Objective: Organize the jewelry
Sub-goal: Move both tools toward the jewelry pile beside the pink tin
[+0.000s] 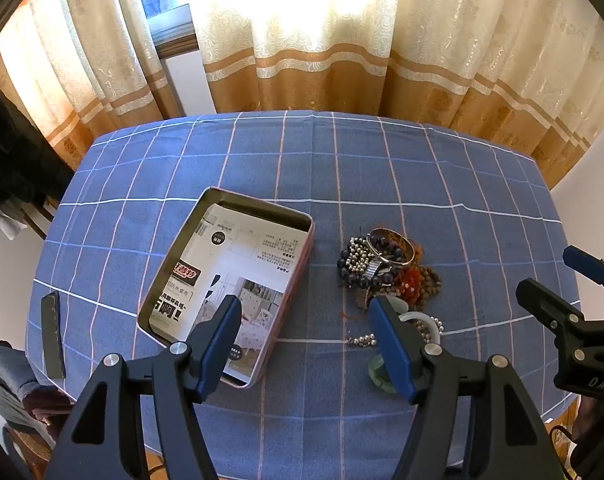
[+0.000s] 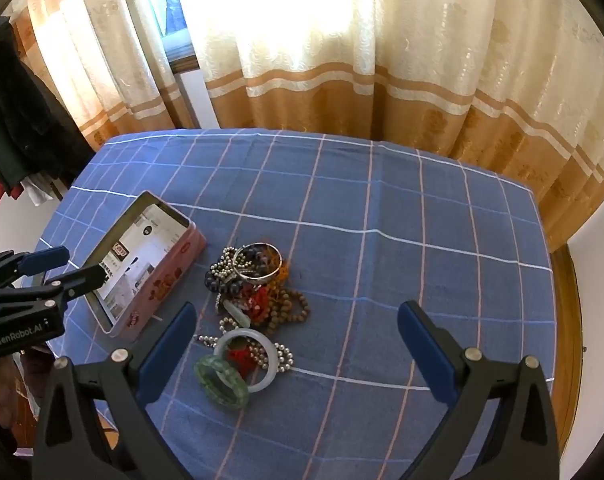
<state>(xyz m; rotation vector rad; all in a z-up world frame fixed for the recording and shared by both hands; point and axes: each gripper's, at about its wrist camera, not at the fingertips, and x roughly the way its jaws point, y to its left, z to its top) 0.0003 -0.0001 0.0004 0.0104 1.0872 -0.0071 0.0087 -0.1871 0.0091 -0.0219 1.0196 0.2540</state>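
Left gripper [image 1: 305,332] and right gripper [image 2: 298,344]: both spread wide, both holding nothing, above the worktop [image 2: 421,208].

One open pink tin [image 1: 305,240], lined with one printed sheet, lies left of the jewelry pile [image 2: 258,284]. Countable pieces: one silver bangle [image 2: 262,276], one white bangle [image 2: 270,380], one green bangle [image 2: 222,390], touching; bead strands too tangled to number. One dark flat bar [image 1: 53,336] lies near the worktop's left edge.

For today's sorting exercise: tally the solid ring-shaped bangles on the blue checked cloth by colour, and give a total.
Green jade-like bangle: 1
Pale white translucent bangle: 1
Silver metal bangle: 1
Total: 3
The beaded strands tangled in the pile are not counted; they overlap too much to separate.
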